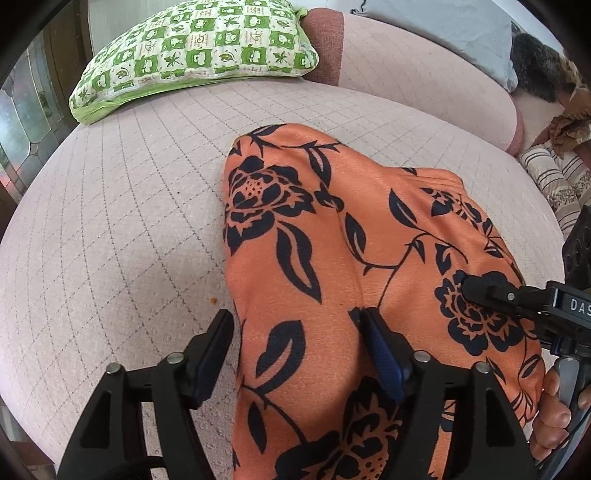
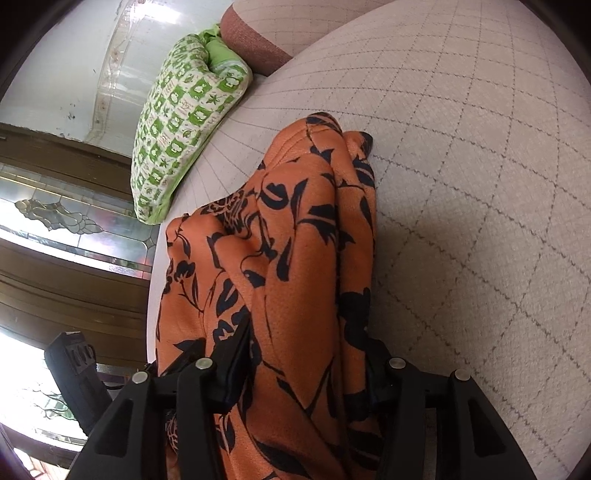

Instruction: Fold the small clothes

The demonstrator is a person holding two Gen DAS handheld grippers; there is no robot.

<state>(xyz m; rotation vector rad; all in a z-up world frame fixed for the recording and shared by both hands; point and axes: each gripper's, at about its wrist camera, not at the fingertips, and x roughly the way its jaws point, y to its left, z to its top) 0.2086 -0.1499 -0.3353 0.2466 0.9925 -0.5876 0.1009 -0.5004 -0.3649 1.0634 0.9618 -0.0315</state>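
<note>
An orange garment (image 1: 314,229) with a black flower print lies bunched lengthwise on the pale quilted sofa seat (image 1: 110,221). My left gripper (image 1: 299,328) stands open over its near end. The left finger rests on the seat beside the cloth's edge and the right finger lies on top of the cloth. In the right wrist view the garment (image 2: 295,240) runs in thick folds between the fingers of my right gripper (image 2: 306,339). It fills the gap and laps over the right finger. One finger of that gripper (image 1: 480,291) lies on the cloth, with a hand (image 1: 554,402) behind it.
A green-and-white checked pillow (image 1: 192,48) lies at the seat's far left corner. The padded backrest (image 1: 424,74) bounds the far side, with a grey cushion (image 1: 461,33), a dark furry thing (image 1: 535,66) and striped fabric (image 1: 554,181) at right. A wooden door with patterned glass (image 2: 55,221) stands past the seat's edge.
</note>
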